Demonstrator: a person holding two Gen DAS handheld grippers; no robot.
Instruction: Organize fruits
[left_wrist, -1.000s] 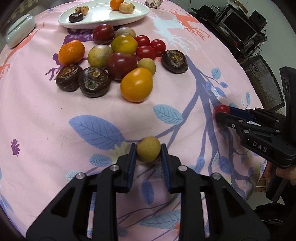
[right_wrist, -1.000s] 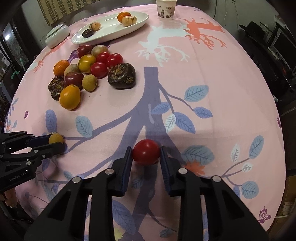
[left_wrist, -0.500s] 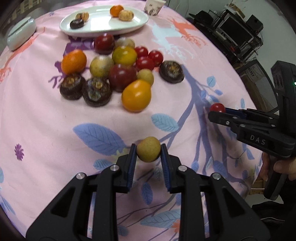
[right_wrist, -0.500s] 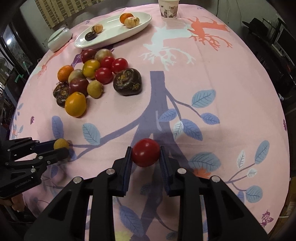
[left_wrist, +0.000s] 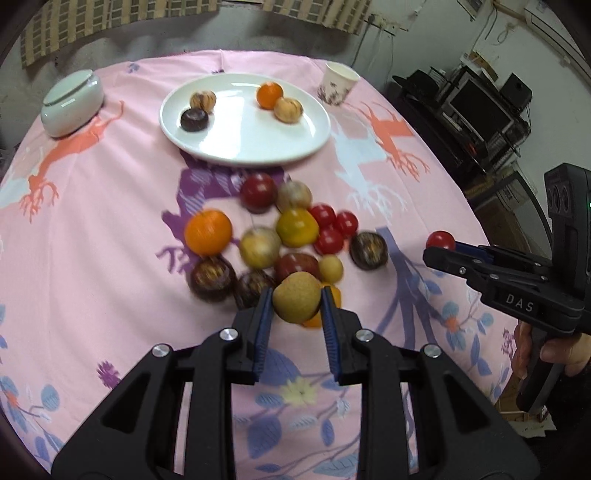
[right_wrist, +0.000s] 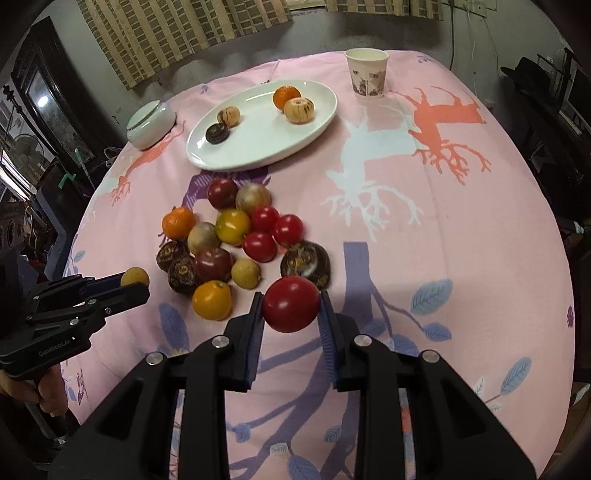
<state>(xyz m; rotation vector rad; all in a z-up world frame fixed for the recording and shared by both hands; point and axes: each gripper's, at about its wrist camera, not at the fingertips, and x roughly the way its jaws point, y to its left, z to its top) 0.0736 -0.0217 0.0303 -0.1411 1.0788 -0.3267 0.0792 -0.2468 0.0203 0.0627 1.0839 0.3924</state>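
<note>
My left gripper (left_wrist: 296, 308) is shut on a small tan round fruit (left_wrist: 296, 301) and holds it above the near edge of the fruit pile (left_wrist: 280, 243). It also shows in the right wrist view (right_wrist: 135, 283). My right gripper (right_wrist: 290, 312) is shut on a red tomato (right_wrist: 290, 303), held above the cloth just in front of the pile (right_wrist: 236, 240). It shows in the left wrist view (left_wrist: 439, 246) at the right. A white oval plate (left_wrist: 243, 144) beyond the pile holds several small fruits.
A paper cup (right_wrist: 366, 72) stands beyond the plate (right_wrist: 258, 147) at the far right. A white lidded bowl (left_wrist: 72, 103) sits at the far left. The pink patterned cloth (right_wrist: 461, 229) covers the round table, with dark furniture past its right edge.
Both grippers have risen and moved forward toward the pile and plate, each still holding its fruit. The views now tilt up and show the plate, cup and wall.
</note>
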